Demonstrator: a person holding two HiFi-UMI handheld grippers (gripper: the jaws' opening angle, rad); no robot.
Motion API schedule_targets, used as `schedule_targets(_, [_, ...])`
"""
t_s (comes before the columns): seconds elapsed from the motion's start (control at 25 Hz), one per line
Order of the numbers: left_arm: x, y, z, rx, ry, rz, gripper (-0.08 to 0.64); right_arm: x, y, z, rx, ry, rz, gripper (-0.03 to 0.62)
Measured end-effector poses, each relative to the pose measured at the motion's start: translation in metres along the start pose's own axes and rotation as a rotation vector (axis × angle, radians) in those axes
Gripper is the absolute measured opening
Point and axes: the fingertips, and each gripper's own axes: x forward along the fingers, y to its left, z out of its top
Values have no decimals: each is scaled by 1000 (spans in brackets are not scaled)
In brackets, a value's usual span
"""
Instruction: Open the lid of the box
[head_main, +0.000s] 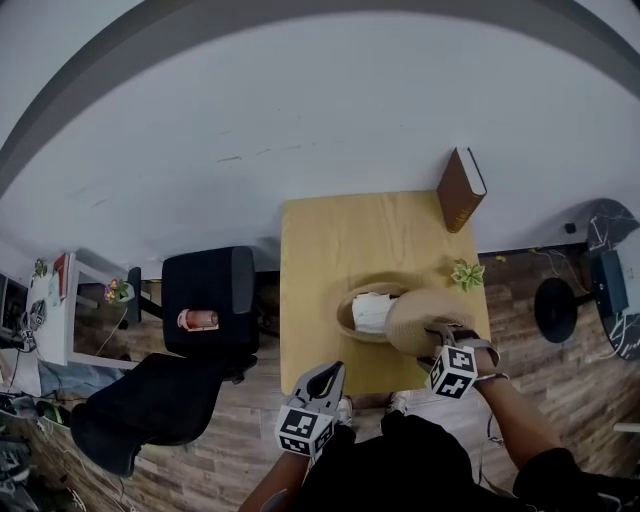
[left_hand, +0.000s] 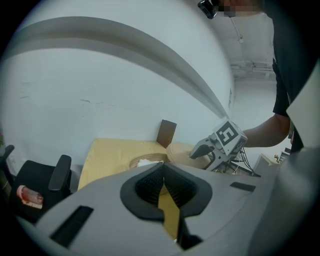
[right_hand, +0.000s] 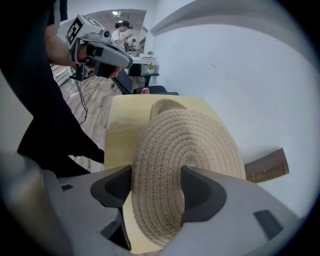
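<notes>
Markings: black-and-white square markers are showing on both grippers' cubes; any print on the brown hardback book (head_main: 460, 188) is too small to read.
Box: the round woven straw box (head_main: 345, 315) is sitting uncovered on the light wooden table (head_main: 340, 240), near its near edge.
Contents: a white crumpled item (head_main: 372, 312) is lying inside the box.
Lid: the round woven straw lid (right_hand: 190, 145) is hanging tilted over the box's right rim.
Right gripper (right_hand: 152, 187): its jaws are clamping the lid's edge.
Left gripper (left_hand: 162, 187): its jaws are pressing together on nothing, hovering off the table's near edge.
Far right corner: the book is standing upright.
Right edge: a small green plant (head_main: 467, 274) is sitting.
</notes>
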Motion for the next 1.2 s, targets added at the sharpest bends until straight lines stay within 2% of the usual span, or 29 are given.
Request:
schedule_targets(0.32, [38, -36, 7, -8, 19, -118, 18, -12, 14, -69, 184, 49, -26, 318])
schedule_targets(0.56, [55, -54, 2, 11, 48, -163, 18, -2, 23, -106, 284, 74, -9, 316])
schedule_targets(0.76, [58, -56, -4, -45, 62, -165, 18, 24, 26, -118, 297, 82, 40, 314])
schedule_targets(1.0, [58, -44, -7, -55, 74, -115, 18, 53, 28, -118, 257, 94, 96, 313])
schedule_targets(1.2, [55, -41, -8, -75, 69, -101, 18, 64, 30, -119, 275, 97, 128, 316])
